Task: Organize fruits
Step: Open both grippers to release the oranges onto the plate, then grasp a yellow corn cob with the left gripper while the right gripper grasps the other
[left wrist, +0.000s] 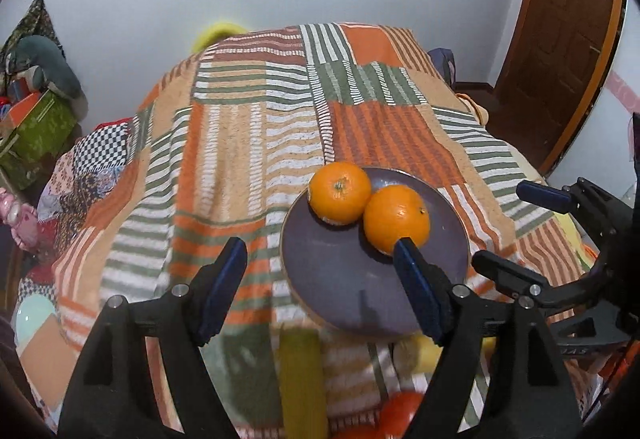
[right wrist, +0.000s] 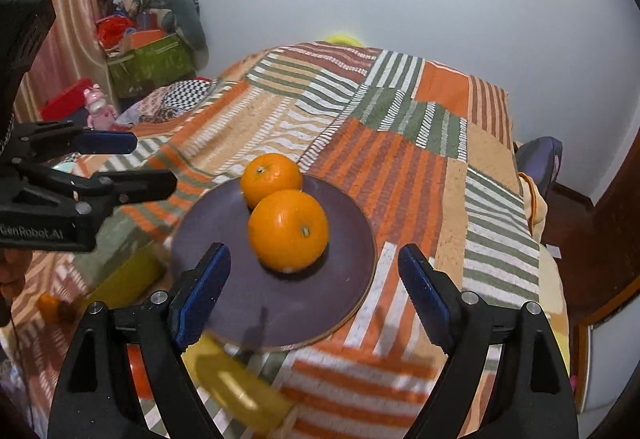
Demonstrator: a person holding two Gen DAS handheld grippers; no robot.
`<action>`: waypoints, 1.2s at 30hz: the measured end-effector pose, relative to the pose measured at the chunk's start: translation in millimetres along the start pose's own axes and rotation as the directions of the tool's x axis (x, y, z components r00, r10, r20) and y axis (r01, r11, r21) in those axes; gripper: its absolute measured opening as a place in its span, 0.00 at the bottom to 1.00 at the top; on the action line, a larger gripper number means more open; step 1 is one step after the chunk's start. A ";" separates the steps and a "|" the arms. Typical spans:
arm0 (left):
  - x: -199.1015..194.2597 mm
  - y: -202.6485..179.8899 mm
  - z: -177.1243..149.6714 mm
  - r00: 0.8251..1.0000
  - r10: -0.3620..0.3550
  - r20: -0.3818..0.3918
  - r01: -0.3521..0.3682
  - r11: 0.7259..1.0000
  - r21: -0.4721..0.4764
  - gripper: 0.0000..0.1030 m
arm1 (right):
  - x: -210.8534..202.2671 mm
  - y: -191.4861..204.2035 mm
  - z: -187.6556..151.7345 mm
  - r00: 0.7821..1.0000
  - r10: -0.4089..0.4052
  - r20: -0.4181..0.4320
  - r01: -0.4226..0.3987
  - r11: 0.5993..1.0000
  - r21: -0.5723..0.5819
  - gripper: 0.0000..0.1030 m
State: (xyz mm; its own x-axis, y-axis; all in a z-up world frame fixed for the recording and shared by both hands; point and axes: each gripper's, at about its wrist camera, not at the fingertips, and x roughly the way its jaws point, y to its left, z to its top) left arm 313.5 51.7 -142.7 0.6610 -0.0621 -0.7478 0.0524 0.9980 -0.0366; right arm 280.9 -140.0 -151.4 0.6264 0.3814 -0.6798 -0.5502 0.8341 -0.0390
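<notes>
On the plate (right wrist: 352,279) two oranges (right wrist: 288,229) are sitting, touching each other. Both grippers, left (left wrist: 320,259) and right (right wrist: 314,265), are hanging wide and empty. Oranges probably are firm, round, rolling easily; gripping across the middle is best.

Count: 2 oranges (left wrist: 340,193) (left wrist: 397,219), touching, on 1 plate (left wrist: 344,291), frame centre. 2 grippers (left wrist: 320,259) (right wrist: 314,263). 1 yellow item (right wrist: 236,387), lower left, blurred. 1 striped cloth (left wrist: 248,143).

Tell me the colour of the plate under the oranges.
Dull purple plate, clearest in the right wrist view.
</notes>
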 end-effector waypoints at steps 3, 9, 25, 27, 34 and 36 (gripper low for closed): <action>-15.0 5.9 -11.5 1.000 -0.017 0.004 0.017 1.000 -0.018 0.72 | -10.3 7.6 -9.0 1.000 0.023 -0.005 -0.023 1.000 -0.008 0.81; -23.6 15.8 -38.6 0.999 -0.005 -0.033 0.003 0.999 -0.046 0.70 | -10.7 21.6 -34.0 0.997 0.047 -0.053 -0.049 0.998 -0.034 0.81; 40.2 32.3 -97.9 0.975 -0.016 -0.220 -0.006 0.995 -0.097 0.57 | 34.6 44.6 -68.1 0.970 0.104 -0.220 -0.131 0.985 -0.112 0.82; 44.4 31.1 -99.2 0.973 -0.021 -0.229 -0.002 0.995 -0.096 0.54 | 40.5 47.1 -67.7 0.966 0.110 -0.236 -0.141 0.983 -0.119 0.84; 54.8 26.3 -100.6 0.972 -0.037 -0.234 0.015 0.996 -0.093 0.40 | 47.6 50.3 -66.5 0.956 0.122 -0.268 -0.173 0.969 -0.175 0.70; 55.3 25.2 -99.6 0.971 -0.053 -0.234 0.030 0.994 -0.100 0.34 | 45.4 46.6 -65.8 0.948 0.152 -0.280 -0.205 0.964 -0.169 0.62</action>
State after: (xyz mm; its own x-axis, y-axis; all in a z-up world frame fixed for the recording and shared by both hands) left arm 276.8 74.9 -251.0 0.4639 -0.1099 -0.8790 -0.0030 0.9921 -0.1257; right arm 247.4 -110.1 -232.3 0.3553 0.3768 -0.8554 -0.7523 0.6585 -0.0224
